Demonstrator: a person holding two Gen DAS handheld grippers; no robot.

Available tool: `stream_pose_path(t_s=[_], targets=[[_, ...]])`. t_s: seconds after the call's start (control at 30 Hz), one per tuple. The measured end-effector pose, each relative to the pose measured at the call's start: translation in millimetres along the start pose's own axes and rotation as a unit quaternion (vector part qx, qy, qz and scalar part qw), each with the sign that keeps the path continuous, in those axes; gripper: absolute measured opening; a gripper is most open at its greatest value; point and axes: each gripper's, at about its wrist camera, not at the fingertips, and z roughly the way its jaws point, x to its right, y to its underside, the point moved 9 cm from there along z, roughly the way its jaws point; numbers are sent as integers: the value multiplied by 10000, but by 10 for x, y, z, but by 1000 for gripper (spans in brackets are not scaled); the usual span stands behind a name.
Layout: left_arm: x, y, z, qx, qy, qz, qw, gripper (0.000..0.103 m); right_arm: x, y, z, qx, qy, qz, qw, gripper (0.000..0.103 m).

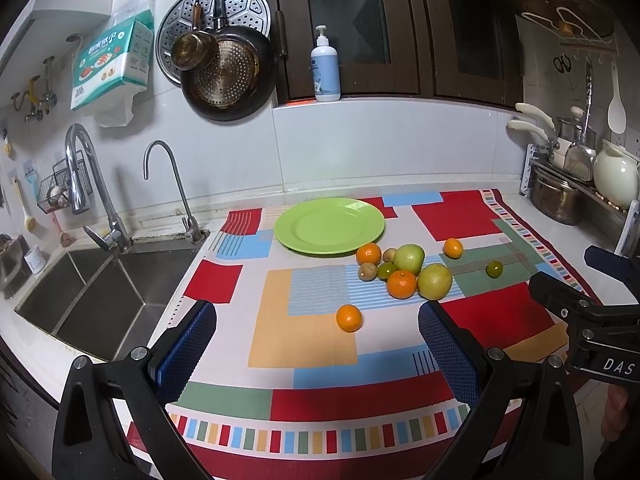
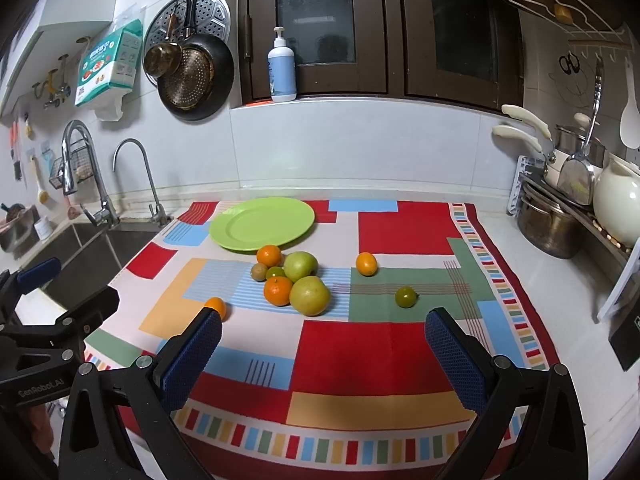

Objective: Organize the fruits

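An empty green plate (image 1: pixel 329 225) (image 2: pixel 262 223) lies at the back of a colourful cloth. In front of it sits a cluster of fruit: two green apples (image 1: pixel 409 258) (image 2: pixel 309 295), oranges (image 1: pixel 401 284) (image 2: pixel 277 290) and small brown and green fruits. One orange (image 1: pixel 349 318) (image 2: pixel 216 306) lies alone nearer me, another (image 1: pixel 453 248) (image 2: pixel 366 263) to the right, and a small green fruit (image 1: pixel 494 269) (image 2: pixel 406 297) further right. My left gripper (image 1: pixel 316 344) is open and empty, hovering short of the lone orange. My right gripper (image 2: pixel 324 352) is open and empty, short of the cluster.
A steel sink (image 1: pixel 100 296) with two taps (image 1: pixel 86 184) lies left of the cloth. A dish rack with pots (image 2: pixel 560 220) and a white jug (image 2: pixel 618 204) stands at the right. Pans (image 1: pixel 224 76) hang on the tiled wall; a soap bottle (image 1: pixel 325 68) stands on the window ledge.
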Motion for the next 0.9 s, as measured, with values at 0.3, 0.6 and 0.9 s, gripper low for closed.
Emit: stream_pose_path(t_s=[0.3,0.6,0.9], targets=[[-29,-10,-12,59,-6,-54,10000,103,-6,-32,-13,85,14,-59,9999,102],[-40,-12,-20,64,0,-79,9999,103,-40,-38,0,103,-11,-82,9999,102],[-60,-40,-15,58,-21,-93,9999,103,-73,-31,16,109,-30,-118,9999,102]])
